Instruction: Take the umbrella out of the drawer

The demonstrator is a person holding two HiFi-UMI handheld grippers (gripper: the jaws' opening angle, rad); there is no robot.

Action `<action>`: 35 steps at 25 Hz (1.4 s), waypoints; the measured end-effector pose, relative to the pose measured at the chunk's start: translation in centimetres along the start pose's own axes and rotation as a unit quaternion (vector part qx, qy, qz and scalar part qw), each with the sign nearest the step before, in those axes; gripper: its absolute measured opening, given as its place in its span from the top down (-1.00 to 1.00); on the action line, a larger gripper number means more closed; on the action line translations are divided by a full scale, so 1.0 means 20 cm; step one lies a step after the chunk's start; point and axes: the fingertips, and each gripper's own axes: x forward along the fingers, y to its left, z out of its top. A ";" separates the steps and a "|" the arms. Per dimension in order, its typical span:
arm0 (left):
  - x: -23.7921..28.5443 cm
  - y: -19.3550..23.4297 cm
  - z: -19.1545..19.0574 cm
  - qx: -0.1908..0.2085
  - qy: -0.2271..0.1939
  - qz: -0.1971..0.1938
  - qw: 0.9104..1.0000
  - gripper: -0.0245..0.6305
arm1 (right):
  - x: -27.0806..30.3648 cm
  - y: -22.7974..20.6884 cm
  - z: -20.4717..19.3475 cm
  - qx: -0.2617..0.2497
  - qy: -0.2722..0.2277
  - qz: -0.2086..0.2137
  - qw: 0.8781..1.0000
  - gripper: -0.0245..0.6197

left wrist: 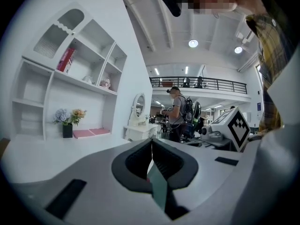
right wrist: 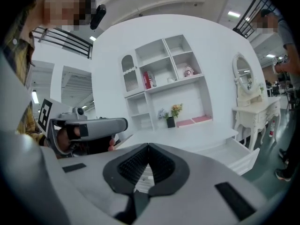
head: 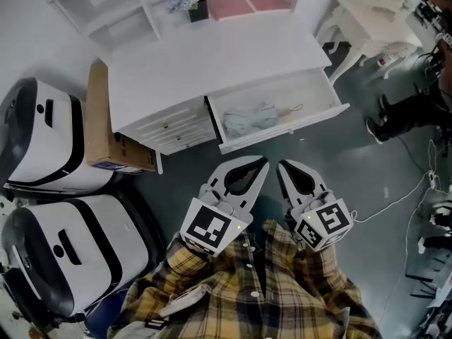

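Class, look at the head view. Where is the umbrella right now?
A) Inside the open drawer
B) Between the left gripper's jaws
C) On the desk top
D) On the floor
A: the folded pale blue umbrella lies inside the open drawer, and the left gripper and right gripper are both shut, short of it.

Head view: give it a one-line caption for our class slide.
Pale-blue folded umbrella lies in the open drawer; left gripper and right gripper, both shut, hover short of it.
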 end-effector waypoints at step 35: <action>0.89 0.70 0.17 -0.009 0.038 0.080 0.996 0.86 | 0.75 -0.83 0.34 0.022 0.038 0.085 0.995 0.87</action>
